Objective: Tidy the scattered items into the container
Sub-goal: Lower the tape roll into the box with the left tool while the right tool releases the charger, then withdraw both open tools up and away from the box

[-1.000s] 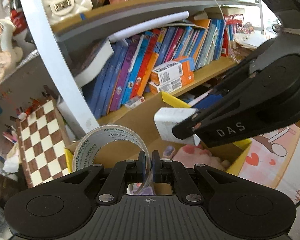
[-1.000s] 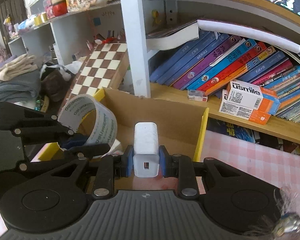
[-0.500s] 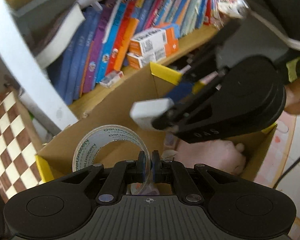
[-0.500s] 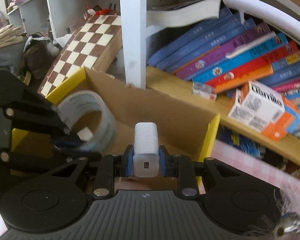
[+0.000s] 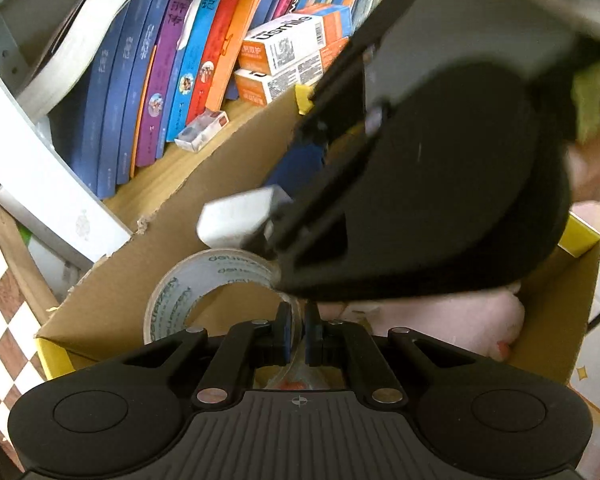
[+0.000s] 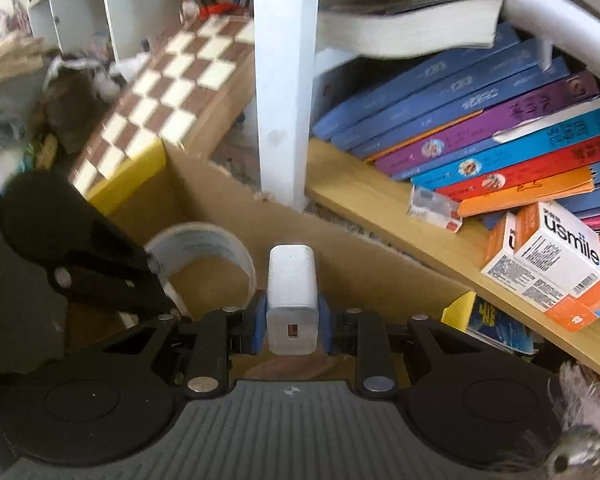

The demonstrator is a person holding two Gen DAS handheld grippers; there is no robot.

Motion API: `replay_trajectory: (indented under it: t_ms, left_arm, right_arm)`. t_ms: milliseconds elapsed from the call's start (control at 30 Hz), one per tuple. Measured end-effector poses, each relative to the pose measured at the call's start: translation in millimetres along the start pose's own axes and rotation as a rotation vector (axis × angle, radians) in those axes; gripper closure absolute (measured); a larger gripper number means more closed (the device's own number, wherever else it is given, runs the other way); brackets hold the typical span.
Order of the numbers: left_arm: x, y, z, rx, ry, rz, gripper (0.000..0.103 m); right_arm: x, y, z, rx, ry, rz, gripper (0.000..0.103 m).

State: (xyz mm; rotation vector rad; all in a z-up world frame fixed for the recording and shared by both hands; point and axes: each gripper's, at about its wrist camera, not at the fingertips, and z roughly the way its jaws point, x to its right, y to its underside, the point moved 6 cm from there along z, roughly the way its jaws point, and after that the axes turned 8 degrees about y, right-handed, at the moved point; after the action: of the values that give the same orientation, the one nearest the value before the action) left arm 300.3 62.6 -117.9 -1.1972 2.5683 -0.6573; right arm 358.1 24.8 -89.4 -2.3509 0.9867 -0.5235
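My left gripper (image 5: 296, 330) is shut on a clear tape roll (image 5: 204, 280), pinching its wall over the open cardboard box (image 5: 148, 276) with yellow rim. My right gripper (image 6: 292, 320) is shut on a white charger block (image 6: 292, 292) and holds it over the same box (image 6: 340, 248). In the left wrist view the right gripper's black body (image 5: 440, 184) crosses above the box with the charger (image 5: 240, 216) at its tip. In the right wrist view the tape roll (image 6: 212, 248) and the left gripper's black fingers (image 6: 112, 280) sit at the left. A pink plush (image 5: 460, 320) lies in the box.
A bookshelf with leaning books (image 6: 480, 120) stands just behind the box. White and orange usmile boxes (image 6: 556, 264) lie on its wooden shelf (image 6: 380, 208). A chessboard (image 6: 172, 92) leans at the box's left. A white shelf post (image 6: 284, 80) rises behind the box.
Both grippers have moved forward and down over the box, closer to the bookshelf. The right gripper with the charger has crossed further left above the tape roll. Both grips are unchanged.
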Motion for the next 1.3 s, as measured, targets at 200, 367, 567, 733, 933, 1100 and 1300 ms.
replay_trajectory:
  t_ms: [200,367,567,733,933,1100,1300]
  left_arm:
    - [-2.0,-1.1,0.8,-0.001,0.003,0.001,0.097]
    - [-3.6,-3.7,4.9,0.005,-0.002,0.003,0.097]
    - [0.1,-4.8,3.1,0.017,0.001,0.036,0.086]
    - [9.2,-2.4,-8.4,0.034,-0.003,0.074,0.059]
    - [14.5,-3.7,-25.2,0.065,-0.047,0.092,0.049]
    - [15.9,-4.2,-47.8,0.113,-0.097,0.068,0.032]
    - [21.2,1.6,-74.3,0.174,-0.164,0.01,0.021]
  right_arm:
    - [2.0,8.0,16.8,-0.056,-0.012,0.032,0.079]
    - [2.5,9.5,20.3,-0.063,-0.008,0.032,0.078]
    - [2.8,9.3,20.4,-0.064,-0.005,0.031,0.078]
    - [5.1,5.0,11.0,-0.031,0.008,0.048,0.063]
    - [6.8,2.2,-8.6,-0.002,0.014,0.061,0.06]
    - [8.6,4.6,-27.5,0.018,0.023,0.084,0.058]
    - [10.1,9.4,-52.6,0.048,0.04,0.116,0.054]
